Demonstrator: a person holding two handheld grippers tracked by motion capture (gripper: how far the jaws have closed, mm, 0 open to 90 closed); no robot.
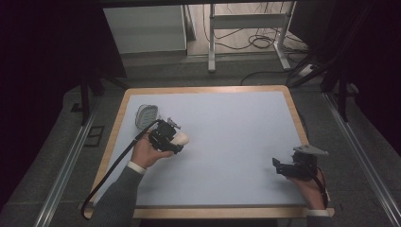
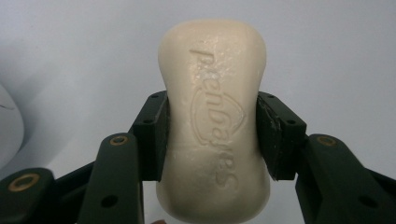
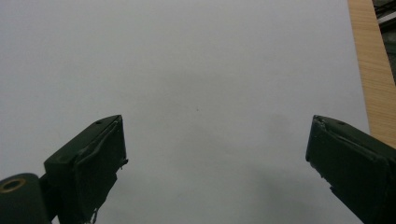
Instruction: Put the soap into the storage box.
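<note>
My left gripper (image 2: 211,135) clamps a smooth, waisted cream soap bar (image 2: 214,116) with embossed lettering, held over the pale matte table (image 1: 227,123) beside a ribbed oval soap dish (image 1: 145,115). My right gripper (image 3: 217,163) gapes wide, empty, near the wooden edge (image 3: 373,70).

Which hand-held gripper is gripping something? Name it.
The left hand-held gripper: its jaws are shut on the narrow middle of a cream bar of soap. The right hand-held gripper has its jaws spread wide over the bare table.
</note>
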